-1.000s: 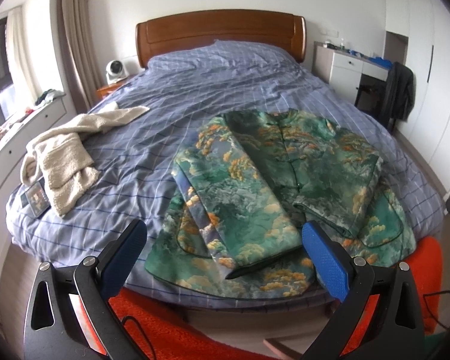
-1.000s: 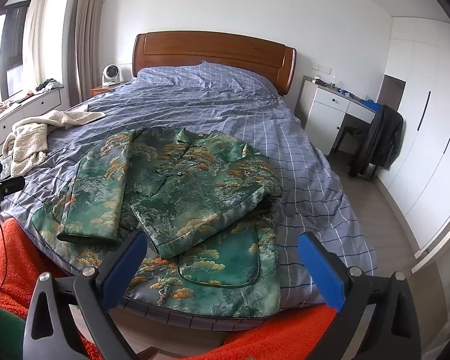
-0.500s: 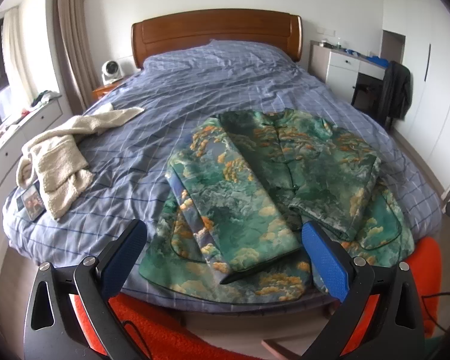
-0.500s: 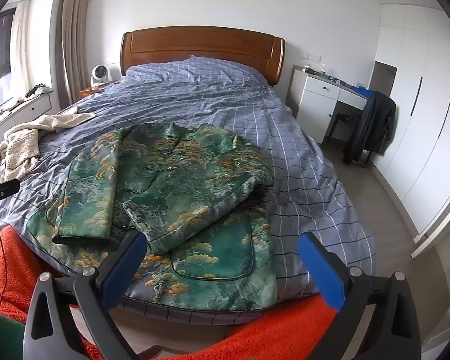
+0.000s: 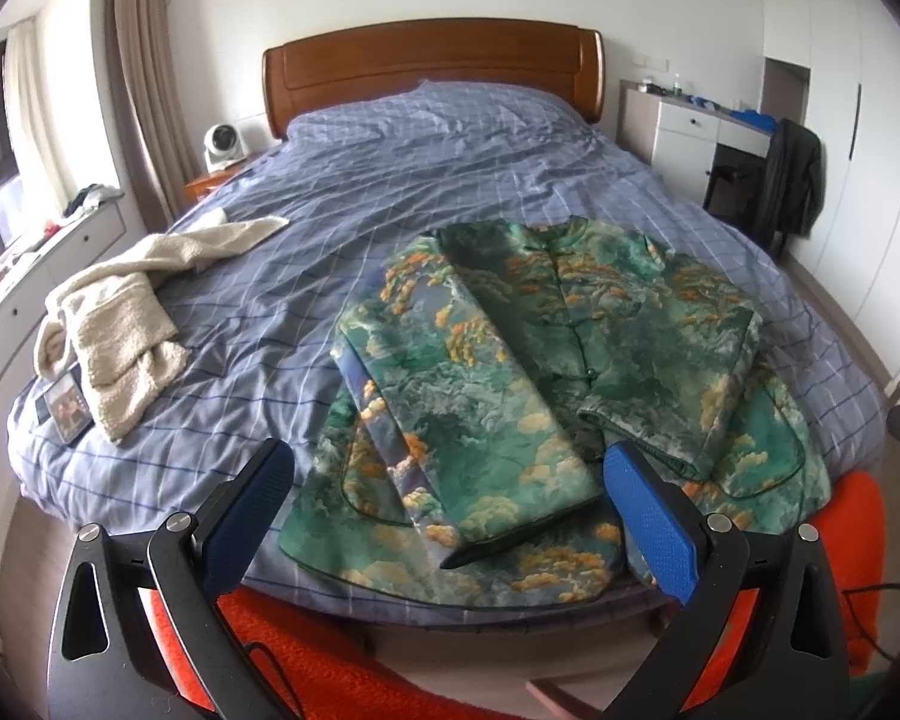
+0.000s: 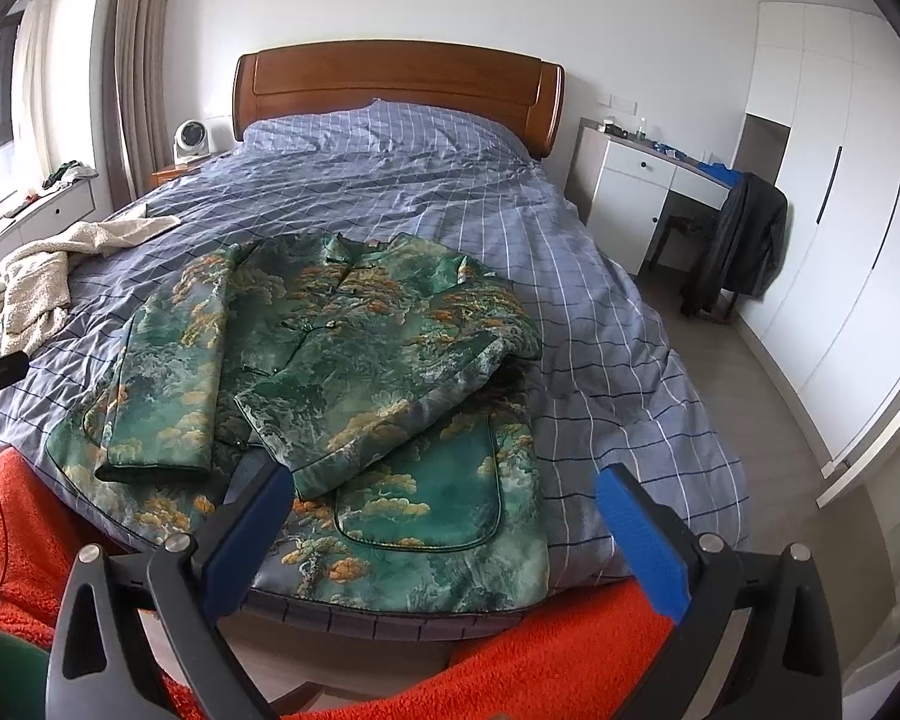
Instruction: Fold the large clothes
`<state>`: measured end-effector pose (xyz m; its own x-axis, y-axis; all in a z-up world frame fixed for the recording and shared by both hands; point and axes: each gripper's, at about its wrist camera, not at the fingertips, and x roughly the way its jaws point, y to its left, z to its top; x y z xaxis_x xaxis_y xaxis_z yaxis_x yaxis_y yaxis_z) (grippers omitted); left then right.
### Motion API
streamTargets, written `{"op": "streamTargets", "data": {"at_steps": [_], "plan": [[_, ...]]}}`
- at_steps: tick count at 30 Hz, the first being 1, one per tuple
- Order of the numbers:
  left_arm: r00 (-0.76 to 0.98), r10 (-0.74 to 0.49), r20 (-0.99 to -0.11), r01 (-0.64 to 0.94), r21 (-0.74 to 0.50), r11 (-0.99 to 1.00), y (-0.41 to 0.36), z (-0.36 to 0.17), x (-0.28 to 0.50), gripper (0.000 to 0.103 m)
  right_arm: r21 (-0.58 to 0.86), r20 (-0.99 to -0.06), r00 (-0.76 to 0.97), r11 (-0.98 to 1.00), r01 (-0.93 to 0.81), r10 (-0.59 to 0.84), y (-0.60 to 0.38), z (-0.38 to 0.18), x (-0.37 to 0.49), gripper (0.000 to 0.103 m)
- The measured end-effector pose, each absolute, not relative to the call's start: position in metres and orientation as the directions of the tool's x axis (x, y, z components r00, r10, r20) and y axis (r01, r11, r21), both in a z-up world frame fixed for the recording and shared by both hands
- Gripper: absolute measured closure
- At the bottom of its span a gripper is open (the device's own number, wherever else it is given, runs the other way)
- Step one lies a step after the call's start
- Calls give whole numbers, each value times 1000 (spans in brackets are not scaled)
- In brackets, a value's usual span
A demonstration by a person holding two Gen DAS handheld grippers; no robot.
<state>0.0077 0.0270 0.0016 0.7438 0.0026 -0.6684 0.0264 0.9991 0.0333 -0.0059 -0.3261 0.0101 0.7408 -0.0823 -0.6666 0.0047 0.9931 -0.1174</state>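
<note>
A green jacket with orange and white cloud print (image 5: 546, 372) lies flat at the foot of the blue checked bed (image 5: 390, 192), both sleeves folded in over its front. It also shows in the right wrist view (image 6: 354, 372). My left gripper (image 5: 450, 516) is open and empty, held above the bed's foot edge just short of the jacket's hem. My right gripper (image 6: 444, 528) is open and empty, held over the hem at the jacket's right side.
A cream fleece garment (image 5: 120, 312) and a small framed picture (image 5: 63, 408) lie at the bed's left. An orange rug (image 6: 510, 654) covers the floor below. A white desk (image 6: 648, 186) with a dark coat on a chair (image 6: 738, 240) stands right, by wardrobes.
Both grippers have drifted slightly back and up from the jacket. The jacket has not moved. Both stay open.
</note>
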Motion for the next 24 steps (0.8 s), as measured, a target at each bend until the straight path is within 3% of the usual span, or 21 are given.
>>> {"op": "streamTargets", "data": {"at_steps": [24], "plan": [[742, 6, -671, 26, 39, 999, 27, -1, 5, 0, -129, -690, 718, 992, 4, -93, -325, 4, -5, 0]]}}
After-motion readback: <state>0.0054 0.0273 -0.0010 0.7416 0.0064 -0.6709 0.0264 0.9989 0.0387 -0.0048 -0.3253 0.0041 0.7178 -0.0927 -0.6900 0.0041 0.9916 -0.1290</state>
